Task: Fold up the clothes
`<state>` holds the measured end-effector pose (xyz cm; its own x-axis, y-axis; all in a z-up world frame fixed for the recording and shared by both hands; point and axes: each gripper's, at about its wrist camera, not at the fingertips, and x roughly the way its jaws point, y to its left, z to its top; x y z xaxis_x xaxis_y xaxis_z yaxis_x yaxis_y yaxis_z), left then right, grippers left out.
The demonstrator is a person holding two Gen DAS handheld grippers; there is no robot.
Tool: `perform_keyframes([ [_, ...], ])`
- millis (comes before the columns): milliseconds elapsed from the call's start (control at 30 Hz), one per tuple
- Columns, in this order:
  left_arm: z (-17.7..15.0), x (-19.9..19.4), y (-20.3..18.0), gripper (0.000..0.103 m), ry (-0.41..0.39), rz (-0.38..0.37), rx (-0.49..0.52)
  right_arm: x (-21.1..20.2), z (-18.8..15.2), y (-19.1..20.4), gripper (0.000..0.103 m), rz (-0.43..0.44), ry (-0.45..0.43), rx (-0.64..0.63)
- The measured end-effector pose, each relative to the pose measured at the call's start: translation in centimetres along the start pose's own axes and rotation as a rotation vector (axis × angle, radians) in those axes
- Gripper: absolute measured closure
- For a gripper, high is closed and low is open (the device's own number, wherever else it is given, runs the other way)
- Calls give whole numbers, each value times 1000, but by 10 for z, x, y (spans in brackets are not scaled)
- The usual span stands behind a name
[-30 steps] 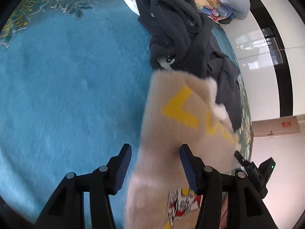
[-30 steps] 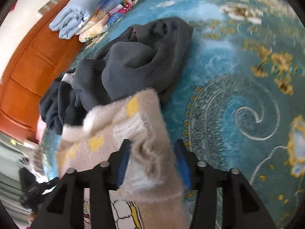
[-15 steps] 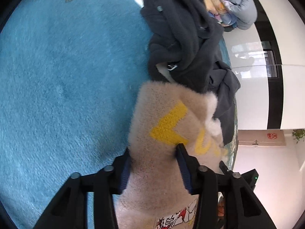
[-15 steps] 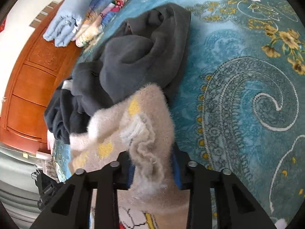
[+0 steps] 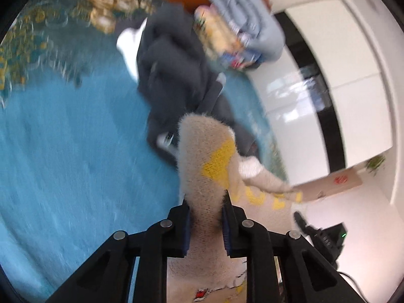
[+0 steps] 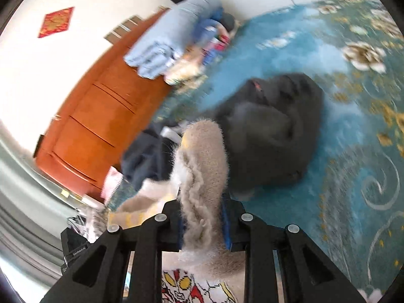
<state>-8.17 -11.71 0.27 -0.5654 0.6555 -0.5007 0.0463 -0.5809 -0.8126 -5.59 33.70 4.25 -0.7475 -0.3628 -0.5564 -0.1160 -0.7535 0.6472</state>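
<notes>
Both tools are clenched on the same fuzzy beige sweater (image 5: 202,166): the left gripper (image 5: 205,217) pinches a bunched fold of it near the yellow lettering, and the right gripper (image 6: 203,217) pinches another thick fold where the fleecy inner side (image 6: 194,192) shows. The sweater is held up off the blue carpet (image 5: 63,151), on the near side of the dark grey clothes pile (image 6: 272,131), with its loose part sagging between and below the two grippers. It looks soft, limp and fairly light, and the long nap should keep it from slipping in the jaws, though it may catch on the carpet's pile if dragged. Being so floppy, it will not hold a crease on its own, so it likely needs laying flat on the open carpet beside the grey pile before folding. The surest holds are probably at the corners, shoulders or hem, not mid-fabric bunches like these, so the cloth spreads evenly.
</notes>
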Motion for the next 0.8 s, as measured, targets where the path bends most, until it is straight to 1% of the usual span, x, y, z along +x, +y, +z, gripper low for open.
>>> perform_keyframes([
  [33, 6, -4, 1, 82, -11, 12, 4, 8, 2, 1, 79, -6, 13, -4],
  [67, 12, -1, 3, 82, -6, 39, 9, 17, 5, 3, 79, -13, 27, -8],
  [100, 15, 5, 9, 82, 11, 67, 4, 25, 7, 4, 79, -21, 42, -12],
  [167, 17, 22, 21, 82, 53, 126, -18, 48, 3, -2, 79, -68, 98, 0],
  [233, 18, 43, 36, 81, 104, 186, -52, 68, -4, -7, 79, -127, 146, -7],
  [267, 18, 50, 47, 81, 131, 207, -88, 77, -8, -10, 79, -156, 170, -10],
  [333, 18, 49, 55, 79, 136, 196, -132, 83, -11, -11, 79, -179, 173, -4],
  [367, 18, 49, 57, 76, 135, 184, -153, 83, -11, -12, 78, -182, 168, 4],
  [433, 16, 45, 60, 75, 136, 166, -187, 82, -10, -13, 74, -182, 175, 12],
  [500, 11, 40, 60, 69, 140, 154, -210, 78, -8, -13, 73, -195, 166, 13],
  [533, 9, 37, 61, 61, 142, 148, -222, 76, -7, -13, 73, -201, 162, 14],
  [567, 7, 34, 61, 54, 144, 143, -233, 72, -7, -13, 69, -191, 155, 19],
  [600, 5, 31, 61, 52, 146, 137, -245, 67, -10, -14, 64, -175, 151, 27],
  [667, 2, 18, 64, 50, 150, 126, -260, 57, -14, -16, 60, -143, 145, 43],
  [700, -1, 20, 64, 49, 159, 131, -258, 53, -20, -18, 58, -141, 154, 50],
  [800, -21, 15, 68, 49, 233, 220, -218, 38, -45, -33, 58, -159, 199, 70],
])
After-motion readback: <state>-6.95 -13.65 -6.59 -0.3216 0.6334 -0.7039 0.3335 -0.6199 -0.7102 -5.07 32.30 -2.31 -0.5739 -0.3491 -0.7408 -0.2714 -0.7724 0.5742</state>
